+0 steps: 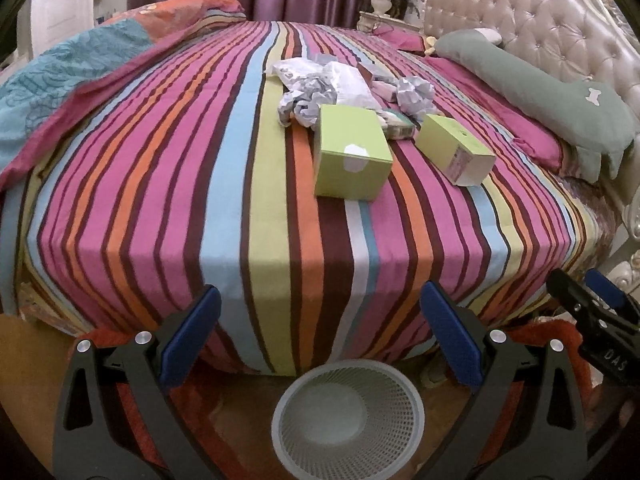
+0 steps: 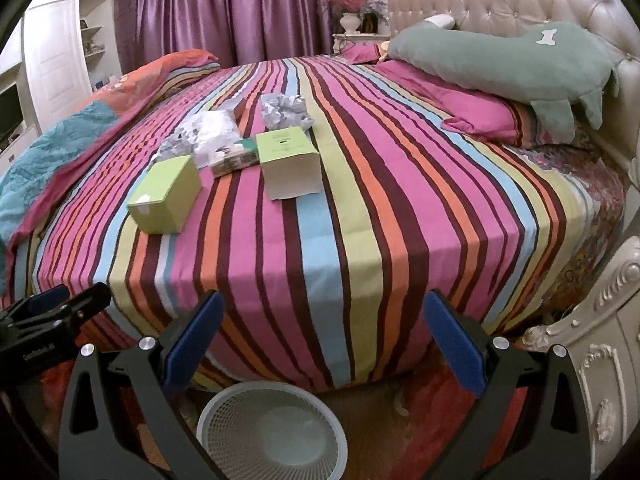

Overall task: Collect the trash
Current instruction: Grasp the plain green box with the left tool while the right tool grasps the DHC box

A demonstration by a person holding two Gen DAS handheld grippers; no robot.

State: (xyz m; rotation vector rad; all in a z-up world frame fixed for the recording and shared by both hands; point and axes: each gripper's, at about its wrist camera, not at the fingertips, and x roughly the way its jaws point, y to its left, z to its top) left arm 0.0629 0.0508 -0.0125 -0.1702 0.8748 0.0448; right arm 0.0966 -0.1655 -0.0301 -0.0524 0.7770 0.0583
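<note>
Your left gripper [image 1: 320, 328] and right gripper [image 2: 324, 332] both hang with blue-padded fingers spread wide, grasping nothing. Just below them on the floor stands a round white mesh wastebasket [image 1: 412, 412], its lattice wall flaring upward. Beyond it drapes the smooth striped bedspread [image 1: 180, 200] in pink, orange, blue and lime bands. The trash lies in a cluster on top: nearest, a closed lime-green cardboard box [image 1: 352, 152]; to its right, a second green box [image 1: 454, 148] with an open end; between and behind them a small flat printed carton [image 1: 396, 126], then crumpled grey-white paper wads [image 1: 308, 96] and a creased plastic wrapper [image 1: 352, 82]. Farthest, a soft green plush pillow [image 1: 532, 88] rests against the tufted, glossy headboard [image 1: 552, 12].
</note>
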